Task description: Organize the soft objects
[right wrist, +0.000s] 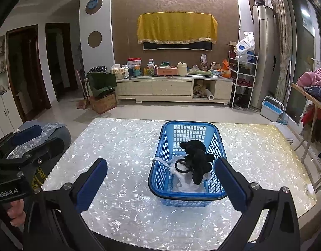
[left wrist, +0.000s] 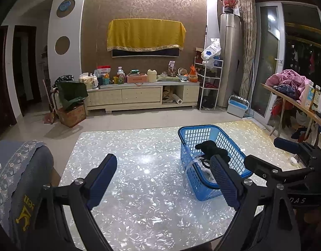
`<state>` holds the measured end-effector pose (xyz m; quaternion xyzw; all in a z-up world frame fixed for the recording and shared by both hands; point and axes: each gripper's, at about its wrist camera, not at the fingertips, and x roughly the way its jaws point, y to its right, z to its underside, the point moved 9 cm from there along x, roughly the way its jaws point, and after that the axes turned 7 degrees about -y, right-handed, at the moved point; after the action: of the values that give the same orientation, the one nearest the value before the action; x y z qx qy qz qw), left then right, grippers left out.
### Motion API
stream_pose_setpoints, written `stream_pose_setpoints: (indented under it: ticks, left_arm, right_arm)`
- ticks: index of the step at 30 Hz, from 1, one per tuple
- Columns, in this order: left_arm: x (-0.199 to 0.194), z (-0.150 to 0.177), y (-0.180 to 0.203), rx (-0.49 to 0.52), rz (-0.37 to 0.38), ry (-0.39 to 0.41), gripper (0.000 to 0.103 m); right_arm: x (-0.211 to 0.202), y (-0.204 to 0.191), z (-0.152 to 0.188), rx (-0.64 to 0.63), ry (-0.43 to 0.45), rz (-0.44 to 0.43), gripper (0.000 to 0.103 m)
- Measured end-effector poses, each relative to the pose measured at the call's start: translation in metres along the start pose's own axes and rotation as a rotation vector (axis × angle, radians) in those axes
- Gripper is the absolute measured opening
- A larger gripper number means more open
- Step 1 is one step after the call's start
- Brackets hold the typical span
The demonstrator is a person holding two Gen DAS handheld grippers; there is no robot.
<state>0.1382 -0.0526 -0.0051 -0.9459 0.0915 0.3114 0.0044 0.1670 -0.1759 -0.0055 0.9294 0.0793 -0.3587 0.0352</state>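
A blue plastic basket [right wrist: 187,123] stands on the pearly table top [right wrist: 122,146], a little right of the middle. Inside it lie a black soft cloth [right wrist: 199,156], a black hair ring [right wrist: 182,166] and a crumpled white piece [right wrist: 183,183]. My right gripper [right wrist: 161,167] is open and empty, its fingers spread either side of the basket's near end, short of it. My left gripper [left wrist: 162,167] is open and empty too, over bare table with the basket [left wrist: 202,130] to its right. Each gripper shows in the other's view: right gripper [left wrist: 272,153], left gripper [right wrist: 41,141].
A chair with a blue flowered cover [left wrist: 20,167] stands at the table's left edge. A small white round thing [right wrist: 310,188] lies near the right edge. A side table with piled clothes [left wrist: 285,81] is at far right. A cluttered TV cabinet [right wrist: 171,87] lines the far wall.
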Motion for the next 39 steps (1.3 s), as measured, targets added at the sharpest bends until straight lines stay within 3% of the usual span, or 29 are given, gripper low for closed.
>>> stream_pose_setpoints:
  ticks: [39]
  left_arm:
    - [-0.0072,0.0027,0.0073,0.031,-0.003,0.011,0.09]
  right_arm:
    - [-0.0082,-0.0037,0.0006,0.011,0.015,-0.003,0.103]
